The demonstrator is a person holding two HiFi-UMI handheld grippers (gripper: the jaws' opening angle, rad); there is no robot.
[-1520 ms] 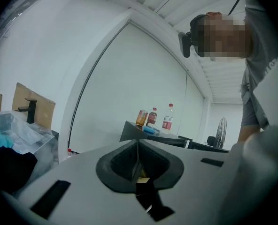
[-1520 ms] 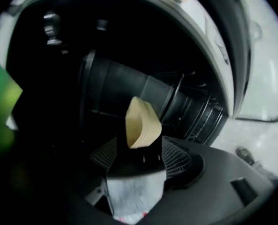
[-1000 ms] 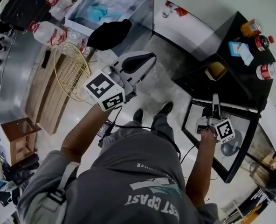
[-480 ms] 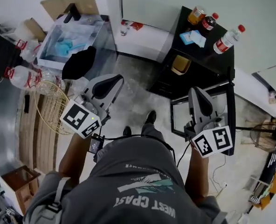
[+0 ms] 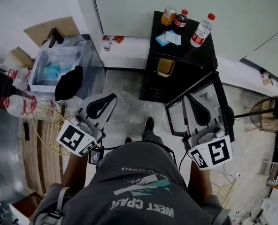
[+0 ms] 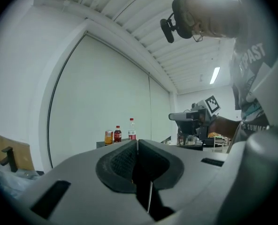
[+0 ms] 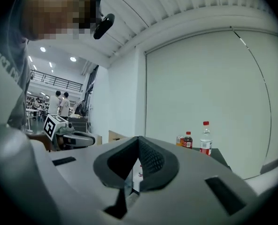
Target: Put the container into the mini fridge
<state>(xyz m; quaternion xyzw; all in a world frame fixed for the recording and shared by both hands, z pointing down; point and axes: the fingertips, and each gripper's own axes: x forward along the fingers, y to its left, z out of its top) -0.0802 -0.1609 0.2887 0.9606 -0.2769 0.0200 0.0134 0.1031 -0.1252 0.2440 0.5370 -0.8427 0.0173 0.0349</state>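
Note:
The black mini fridge stands against the wall with its glass door swung open. A yellow container sits inside the open compartment. My left gripper is held over the floor to the fridge's left, shut and empty. My right gripper hovers above the open door, also shut with nothing in it. In the left gripper view the left gripper's pads meet at the tip. The right gripper shows the same in its own view.
On the fridge top stand a water bottle, a cola bottle, a can and a blue packet. A clear bin, a black cap and a wire basket lie left. A fan is right.
Both grippers have drawn back from the fridge toward the person. The right gripper, down at the door a second ago, has come up and away. The door stays open.

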